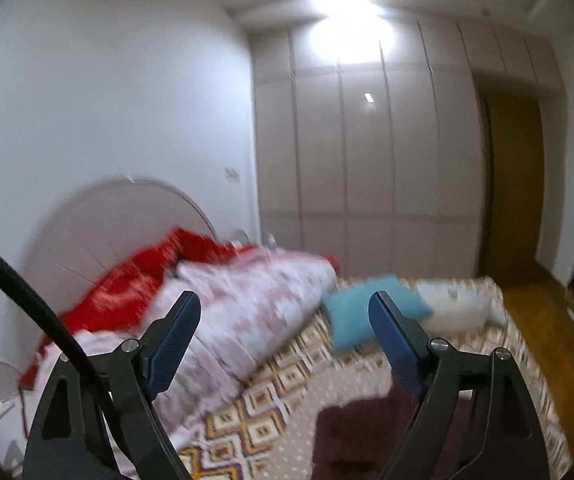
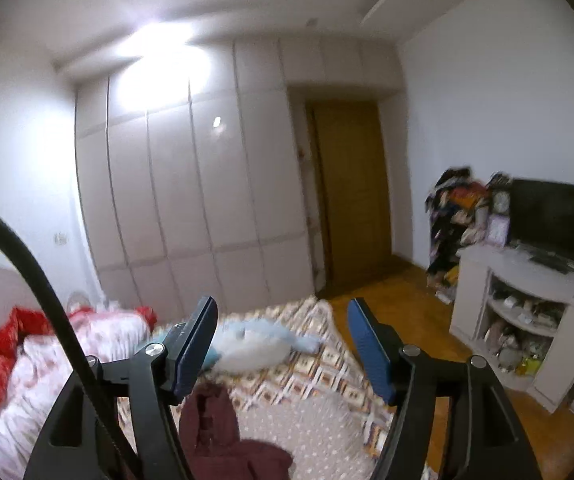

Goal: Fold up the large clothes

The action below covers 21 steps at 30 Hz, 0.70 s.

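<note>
A dark maroon garment (image 1: 371, 436) lies crumpled on the patterned bedspread (image 1: 287, 376), low in the left wrist view; it also shows in the right wrist view (image 2: 215, 424) on the bedspread (image 2: 319, 412). My left gripper (image 1: 285, 308) is open and empty, held above the bed, up and away from the garment. My right gripper (image 2: 281, 316) is open and empty too, above the bed with the garment below its left finger.
A pink floral duvet (image 1: 243, 312) and a red blanket (image 1: 135, 280) are heaped by the headboard. A teal cushion (image 1: 351, 316) and a pale blue cloth (image 2: 255, 344) lie further along the bed. A wardrobe wall, a wooden door (image 2: 351, 192), a TV unit (image 2: 527, 308) and wooden floor stand beyond.
</note>
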Available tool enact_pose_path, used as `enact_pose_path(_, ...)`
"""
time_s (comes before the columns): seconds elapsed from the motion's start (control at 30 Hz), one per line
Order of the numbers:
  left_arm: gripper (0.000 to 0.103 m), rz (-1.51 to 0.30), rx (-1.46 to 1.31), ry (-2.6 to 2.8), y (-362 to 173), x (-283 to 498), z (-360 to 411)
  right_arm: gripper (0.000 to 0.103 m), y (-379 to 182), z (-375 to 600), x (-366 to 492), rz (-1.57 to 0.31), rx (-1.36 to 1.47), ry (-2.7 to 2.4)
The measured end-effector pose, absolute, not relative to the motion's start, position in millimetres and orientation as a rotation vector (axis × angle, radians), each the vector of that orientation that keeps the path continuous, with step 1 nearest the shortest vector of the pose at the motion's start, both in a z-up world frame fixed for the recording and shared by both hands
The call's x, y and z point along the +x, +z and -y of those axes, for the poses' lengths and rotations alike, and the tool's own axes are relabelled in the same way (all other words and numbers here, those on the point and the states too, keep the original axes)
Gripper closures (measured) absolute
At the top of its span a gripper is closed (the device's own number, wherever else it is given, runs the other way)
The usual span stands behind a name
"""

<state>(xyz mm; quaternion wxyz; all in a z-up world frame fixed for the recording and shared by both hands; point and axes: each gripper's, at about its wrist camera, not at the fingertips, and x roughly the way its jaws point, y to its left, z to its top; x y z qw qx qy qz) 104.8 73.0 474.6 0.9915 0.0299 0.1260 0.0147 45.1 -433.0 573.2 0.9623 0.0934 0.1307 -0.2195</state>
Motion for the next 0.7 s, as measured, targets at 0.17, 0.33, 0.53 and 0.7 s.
enact_pose_path(0.17,0.034,-0.397,-0.002,-0.105,333,179,-49,0.032,469,424,163,-0.447,0.179,-0.405)
enact_pose_path(0.33,0.078,-0.684,-0.111,-0.166,159,239,-26,0.032,329,417,279,-0.672,0.210,-0.359)
enact_pose_path(0.53,0.078,-0.799,-0.043,-0.083,27,280,12,0.032,184,405,381,-0.855,0.194,-0.301)
enact_pose_path(0.7,0.077,-0.799,0.013,-0.056,-36,303,18,0.032,99,378,439,-0.924,0.221,-0.209)
